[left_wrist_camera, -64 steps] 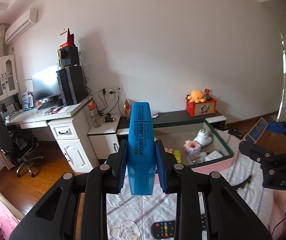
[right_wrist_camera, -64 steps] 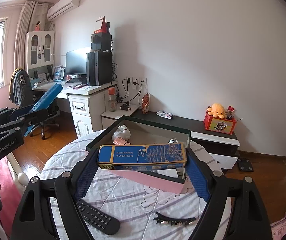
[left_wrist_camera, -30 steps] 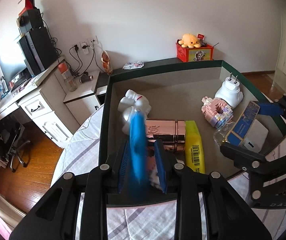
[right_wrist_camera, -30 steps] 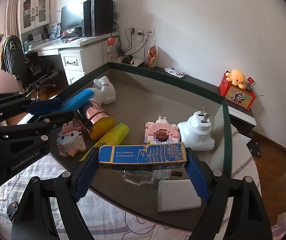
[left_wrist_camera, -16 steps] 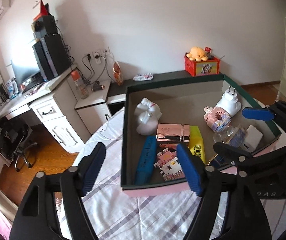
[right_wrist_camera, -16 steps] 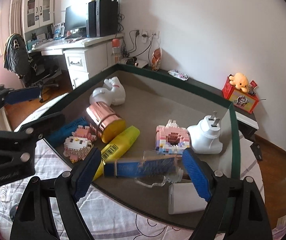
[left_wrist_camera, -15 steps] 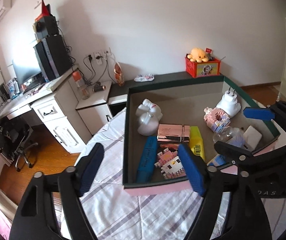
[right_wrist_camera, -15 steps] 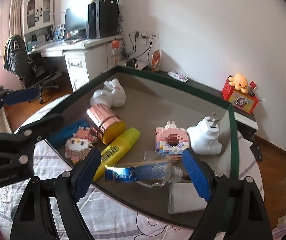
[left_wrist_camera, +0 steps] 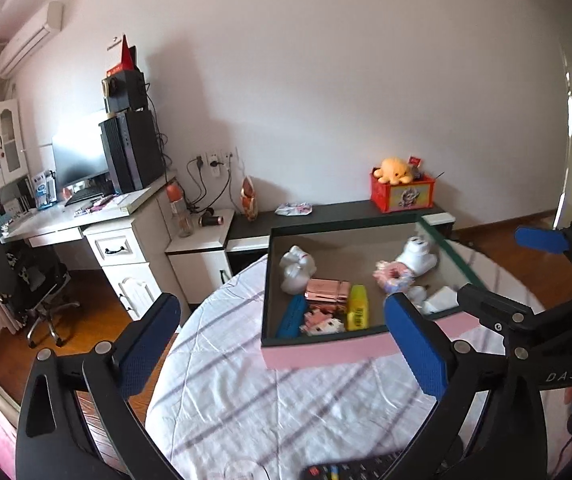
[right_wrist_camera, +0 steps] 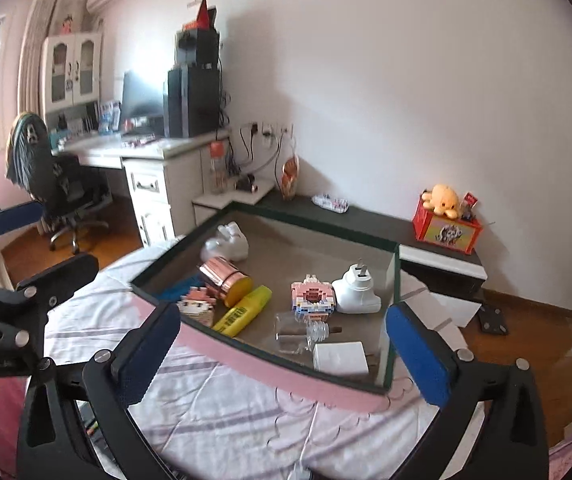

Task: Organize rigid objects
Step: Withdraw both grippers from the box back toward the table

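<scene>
The left gripper [left_wrist_camera: 282, 340] stands wide apart with nothing between its blue pads [left_wrist_camera: 148, 344]; its jaws have just been opening. It hangs over the cloth [left_wrist_camera: 286, 400] short of the box [left_wrist_camera: 326, 350]. The right gripper [right_wrist_camera: 282, 344] is likewise spread and bare, its jaws also just opened, and it hovers at the near pink wall of the box. Each gripper shows in the other's view (the right one at the right edge of the left view, the left one at the left edge of the right view), both released.

The blue marker [left_wrist_camera: 291, 316] lies inside the box by the left wall, just beside a pink brick figure [left_wrist_camera: 322, 322]. Next to that lies a yellow marker [left_wrist_camera: 357, 312], and behind them a copper tin [left_wrist_camera: 326, 290] on its side, touching or nearly touching the yellow marker. A white figurine [left_wrist_camera: 296, 270] sits in the far left corner. Toward the right are a pink brick ring [right_wrist_camera: 312, 298], a white plug [right_wrist_camera: 356, 290] just beside it, a clear bottle [right_wrist_camera: 300, 334] lying flat, and a white block [right_wrist_camera: 340, 356] near the front right corner. The blue carton cannot be made out in either view.

A black remote [left_wrist_camera: 350, 470] lies on the cloth at the lower edge of the left view. Beyond the table are a white desk [left_wrist_camera: 86, 220], a chair [left_wrist_camera: 18, 276] and a red box [left_wrist_camera: 402, 196] with a yellow plush on a dark shelf.
</scene>
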Demonstrator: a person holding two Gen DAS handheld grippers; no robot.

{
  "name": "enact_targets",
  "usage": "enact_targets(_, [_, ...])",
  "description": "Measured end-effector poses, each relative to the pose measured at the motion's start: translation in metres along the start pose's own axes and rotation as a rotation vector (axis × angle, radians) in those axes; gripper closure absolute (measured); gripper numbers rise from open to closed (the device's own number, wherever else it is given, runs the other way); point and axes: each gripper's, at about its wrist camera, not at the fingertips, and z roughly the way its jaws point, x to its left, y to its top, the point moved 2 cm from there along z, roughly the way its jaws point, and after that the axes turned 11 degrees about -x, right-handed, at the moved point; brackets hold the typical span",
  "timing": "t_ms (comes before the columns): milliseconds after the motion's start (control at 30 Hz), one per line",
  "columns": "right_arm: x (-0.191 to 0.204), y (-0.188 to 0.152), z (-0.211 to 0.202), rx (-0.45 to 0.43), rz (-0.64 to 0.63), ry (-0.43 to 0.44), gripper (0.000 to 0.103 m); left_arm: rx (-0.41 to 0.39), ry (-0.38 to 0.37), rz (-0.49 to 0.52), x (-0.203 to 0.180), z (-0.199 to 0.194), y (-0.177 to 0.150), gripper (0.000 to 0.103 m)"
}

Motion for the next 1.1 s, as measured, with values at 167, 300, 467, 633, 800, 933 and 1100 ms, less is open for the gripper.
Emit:
enact_targets(167, [0.002,-0.005,-0.047,-0.043,0.022,-0.027,0.000,-0.011,-0.019,0.007,-0.005,-0.042,-0.007,0.000])
enact_targets(300, [0.000,-0.017,-0.090,-0.072,0.043,-0.073,0.000,-0.022,-0.032,0.016,-0.008,-0.078,-0.019,0.000])
enact_targets(467, [-0.005,-0.036,-0.136,-0.083,0.097,-0.112,0.000,-0.010,-0.075,0.009,-0.010,-0.111,-0.038,0.000])
enact_targets(633, [-0.007,-0.053,-0.166,-0.081,0.121,-0.144,0.000,0.012,-0.089,0.028,-0.014,-0.129,-0.053,0.000])
enact_targets(800, [-0.008,-0.068,-0.170,-0.049,0.142,-0.150,0.000,0.035,-0.094,0.034,-0.017,-0.134,-0.061,0.000])
enact_targets(933, [-0.008,-0.078,-0.165,-0.022,0.154,-0.147,0.000,0.053,-0.093,0.039,-0.019,-0.133,-0.064,0.000])
enact_targets(1100, [-0.012,-0.092,-0.155,0.017,0.170,-0.150,0.000,0.085,-0.098,0.049,-0.021,-0.128,-0.073,0.000])
